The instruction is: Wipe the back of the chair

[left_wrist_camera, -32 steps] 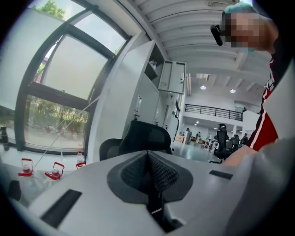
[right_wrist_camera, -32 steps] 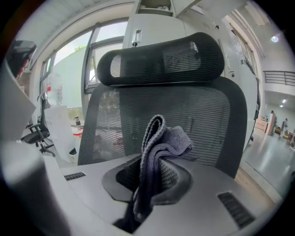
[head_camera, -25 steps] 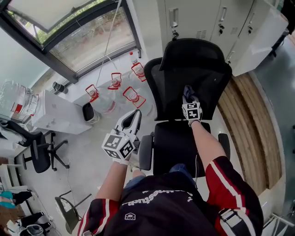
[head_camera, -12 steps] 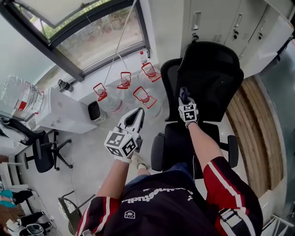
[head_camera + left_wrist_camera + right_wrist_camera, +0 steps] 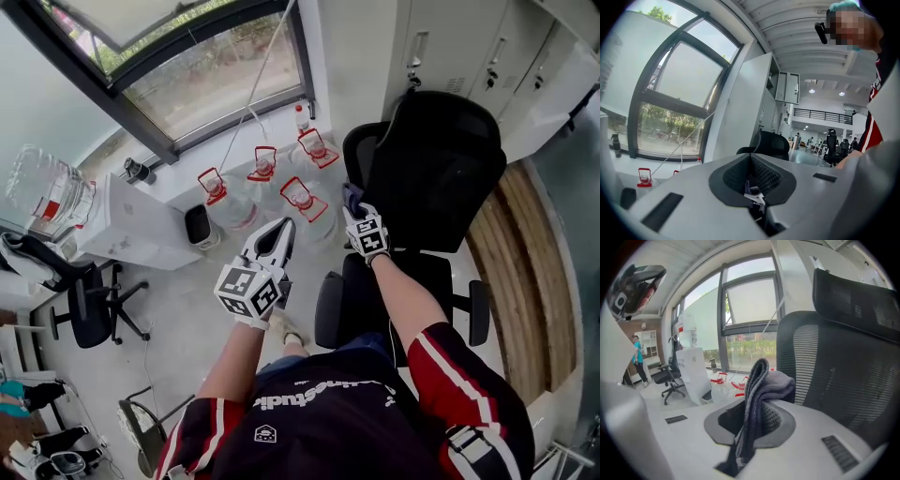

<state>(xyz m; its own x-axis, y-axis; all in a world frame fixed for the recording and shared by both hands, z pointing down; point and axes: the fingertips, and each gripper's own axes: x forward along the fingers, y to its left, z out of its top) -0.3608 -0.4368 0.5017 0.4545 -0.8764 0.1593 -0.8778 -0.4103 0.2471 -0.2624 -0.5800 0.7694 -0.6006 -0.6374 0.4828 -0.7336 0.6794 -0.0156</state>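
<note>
The black mesh office chair [image 5: 431, 178] faces me, its seat [image 5: 412, 291] just in front of my legs. My right gripper [image 5: 353, 202] is shut on a folded grey cloth [image 5: 351, 194] at the left edge of the chair's backrest. In the right gripper view the cloth [image 5: 761, 385] stands up between the jaws of that gripper [image 5: 757, 406], right beside the mesh backrest [image 5: 839, 371], with the headrest [image 5: 862, 296] above. My left gripper [image 5: 279, 230] hangs over the floor left of the chair, jaws together and empty. In the left gripper view that gripper [image 5: 751, 161] points toward the chair [image 5: 771, 144].
Several water jugs with red handles [image 5: 281, 192] stand on the floor under the window [image 5: 187, 75]. A white cabinet [image 5: 131, 230] is at left, grey lockers [image 5: 487, 56] behind the chair, a wooden platform [image 5: 511, 272] at right. Another office chair [image 5: 89, 309] is at far left.
My right gripper has slid the cloth leftward across the backrest, from its middle to its left edge. The left gripper has stayed about where it was.
</note>
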